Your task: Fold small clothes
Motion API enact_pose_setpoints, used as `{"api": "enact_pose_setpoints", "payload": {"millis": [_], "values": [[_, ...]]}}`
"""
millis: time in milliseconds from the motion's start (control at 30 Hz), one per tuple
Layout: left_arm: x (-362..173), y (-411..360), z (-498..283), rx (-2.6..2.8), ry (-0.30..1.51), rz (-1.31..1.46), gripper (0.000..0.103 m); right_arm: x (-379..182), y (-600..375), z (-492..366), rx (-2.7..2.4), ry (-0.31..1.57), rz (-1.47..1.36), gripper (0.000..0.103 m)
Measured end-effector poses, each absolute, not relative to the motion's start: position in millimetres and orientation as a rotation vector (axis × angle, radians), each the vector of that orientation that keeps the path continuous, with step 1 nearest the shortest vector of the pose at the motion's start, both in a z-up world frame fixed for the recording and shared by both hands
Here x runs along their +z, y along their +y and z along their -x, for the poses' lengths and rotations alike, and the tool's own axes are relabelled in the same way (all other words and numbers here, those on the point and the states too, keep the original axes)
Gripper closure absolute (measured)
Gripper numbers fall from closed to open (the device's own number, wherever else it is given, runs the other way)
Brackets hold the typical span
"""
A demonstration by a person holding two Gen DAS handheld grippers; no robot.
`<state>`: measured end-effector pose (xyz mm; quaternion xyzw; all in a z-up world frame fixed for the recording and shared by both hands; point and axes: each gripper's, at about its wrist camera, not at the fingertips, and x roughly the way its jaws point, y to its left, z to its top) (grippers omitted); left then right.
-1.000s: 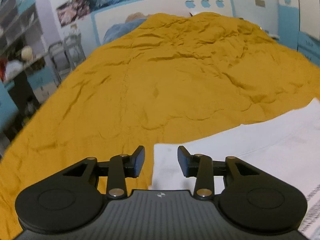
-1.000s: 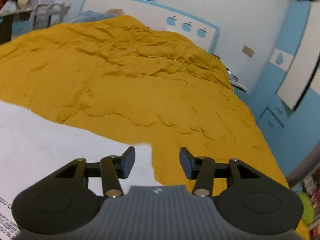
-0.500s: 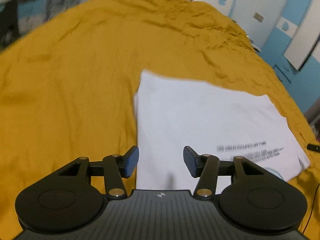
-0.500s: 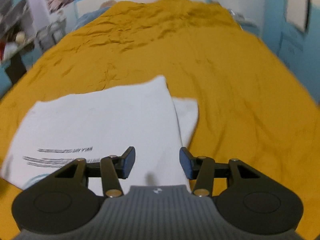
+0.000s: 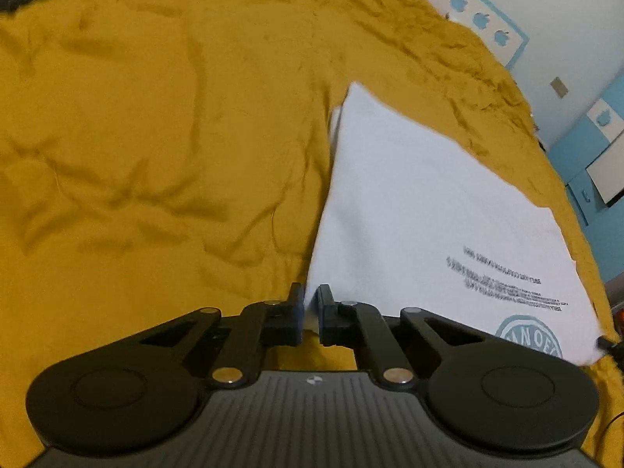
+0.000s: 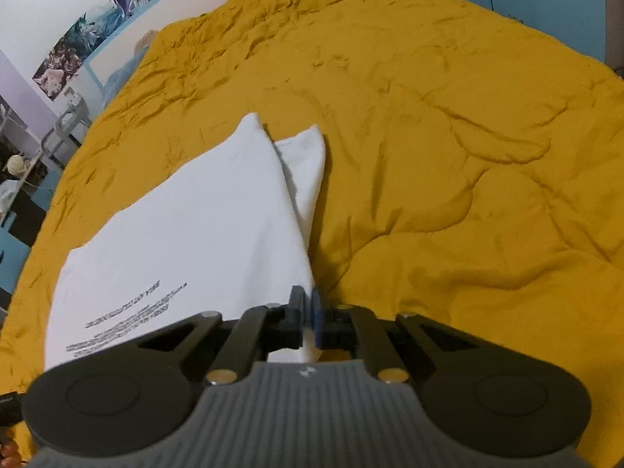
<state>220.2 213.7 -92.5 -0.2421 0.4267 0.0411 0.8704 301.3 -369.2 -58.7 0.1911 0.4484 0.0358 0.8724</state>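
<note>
Both the left gripper and right gripper have just closed, pinching the near corners of the white shirt on the bed. It looks light, soft and floppy, so corners are the best hold, lifted evenly.

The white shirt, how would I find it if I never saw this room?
Look at the big bed with the mustard-yellow blanket. Lying flat on it is the white shirt. It is the only white thing there, with small dark printed lines and a round blue logo.

The right gripper pinches the near edge of the white shirt, lying on the mustard bedspread.
</note>
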Motion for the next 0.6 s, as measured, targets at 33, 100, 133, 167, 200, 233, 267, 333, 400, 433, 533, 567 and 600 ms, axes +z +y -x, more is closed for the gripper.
{"api": "enact_pose_setpoints", "payload": {"millis": [33, 100, 133, 167, 200, 233, 267, 333, 400, 433, 533, 567, 600], "values": [[-85, 213, -219, 0.086, 0.877, 0.489, 0.098, -52, -370, -298, 0.070, 0.905, -0.392, 0.103], [-74, 210, -220, 0.074, 0.863, 0.454, 0.098, -35, -376, -290, 0.111, 0.828, -0.429, 0.103], [-70, 207, -221, 0.072, 0.867, 0.427, 0.098, -29, -378, -285, 0.128, 0.806, -0.429, 0.103], [-68, 204, -222, 0.073, 0.878, 0.396, 0.098, -26, -378, -281, 0.134, 0.801, -0.399, 0.103], [-69, 202, -224, 0.078, 0.893, 0.366, 0.098, -28, -377, -277, 0.129, 0.812, -0.367, 0.103], [-74, 198, -227, 0.087, 0.911, 0.334, 0.098, -37, -377, -275, 0.111, 0.842, -0.335, 0.103], [-80, 197, -228, 0.095, 0.927, 0.322, 0.098, -53, -380, -275, 0.086, 0.889, -0.324, 0.103], [-96, 197, -230, 0.119, 0.967, 0.313, 0.098, -82, -388, -274, 0.051, 0.941, -0.357, 0.103], [-105, 198, -233, 0.129, 0.973, 0.315, 0.098, -97, -395, -272, 0.038, 0.947, -0.404, 0.103], [-108, 197, -234, 0.136, 0.977, 0.318, 0.098, -100, -396, -273, 0.031, 0.944, -0.415, 0.103], [-105, 189, -238, 0.149, 0.982, 0.257, 0.097, -100, -392, -277, 0.029, 0.950, -0.374, 0.103], [-104, 185, -238, 0.158, 0.985, 0.232, 0.096, -97, -391, -275, 0.031, 0.953, -0.367, 0.103], [-102, 182, -237, 0.170, 0.986, 0.215, 0.096, -96, -391, -272, 0.030, 0.955, -0.362, 0.103]]}}
